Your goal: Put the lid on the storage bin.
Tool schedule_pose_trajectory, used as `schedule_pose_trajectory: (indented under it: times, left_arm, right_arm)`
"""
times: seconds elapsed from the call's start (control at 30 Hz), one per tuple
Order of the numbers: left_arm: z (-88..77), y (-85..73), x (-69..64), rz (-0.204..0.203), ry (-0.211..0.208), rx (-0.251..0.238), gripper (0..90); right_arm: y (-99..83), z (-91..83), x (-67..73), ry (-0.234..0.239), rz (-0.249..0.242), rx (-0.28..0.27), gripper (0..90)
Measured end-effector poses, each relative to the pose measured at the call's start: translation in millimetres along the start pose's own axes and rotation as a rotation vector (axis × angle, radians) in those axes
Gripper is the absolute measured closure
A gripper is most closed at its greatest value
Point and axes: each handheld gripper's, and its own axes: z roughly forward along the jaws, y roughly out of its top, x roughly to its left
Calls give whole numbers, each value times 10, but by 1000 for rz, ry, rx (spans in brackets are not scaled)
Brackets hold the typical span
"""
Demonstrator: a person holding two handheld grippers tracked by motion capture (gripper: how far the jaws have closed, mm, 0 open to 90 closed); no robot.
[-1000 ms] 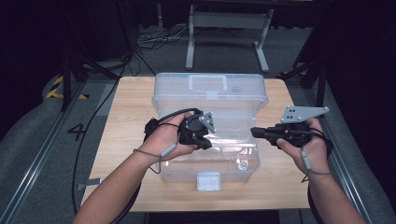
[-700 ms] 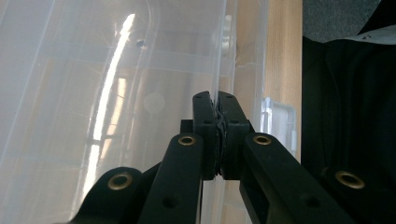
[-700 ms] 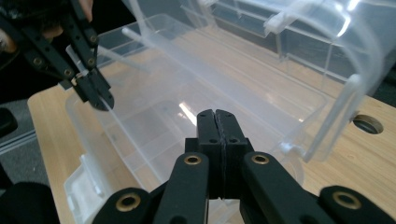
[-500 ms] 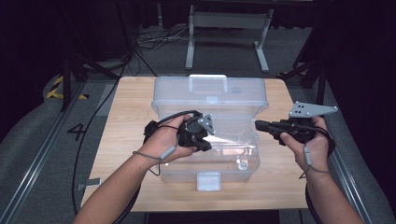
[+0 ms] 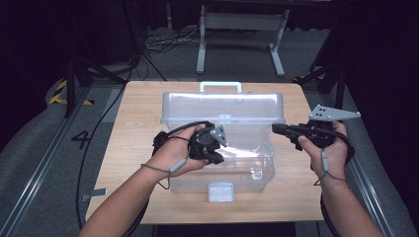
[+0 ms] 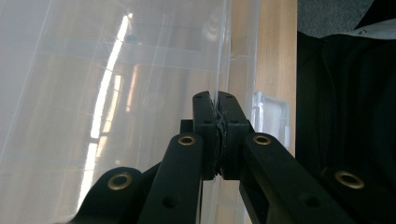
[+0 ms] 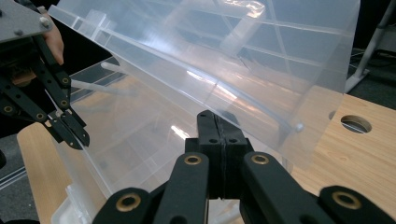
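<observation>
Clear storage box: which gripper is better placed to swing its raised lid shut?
Probably the right gripper: its shut jaws sit beside the lid's right edge, while the left gripper is low at the front wall.

Overhead light, dark surroundings
Glare is streaking across the box [image 6: 112,70]; the near jaws are blurring soft; the table [image 5: 138,123] is showing evenly lit.

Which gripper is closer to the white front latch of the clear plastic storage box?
Left. The left gripper sits at the box's front rim just above the latch; the right gripper hangs by the box's right end, farther off.
</observation>
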Motion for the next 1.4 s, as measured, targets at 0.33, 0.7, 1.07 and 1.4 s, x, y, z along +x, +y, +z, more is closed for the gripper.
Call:
schedule_pose_trajectory:
  times: [0.33,0.7,1.07,1.4]
  left_arm:
    - [-15,-12,-4,-13,9,-8,859]
    - [-242,-187,11,-58,18,-65,835]
    - [-566,-538,14,-162,66,-149,834]
    - [-748,-793,94,-268,108,-176,855]
  right_arm:
    - [-6,0,0,-7,8,-13,900]
    - [0,0,1,-10,7,-7,900]
    - [1,0,-11,0,7,-9,900]
    - [13,7,-10,-4,9,-2,900]
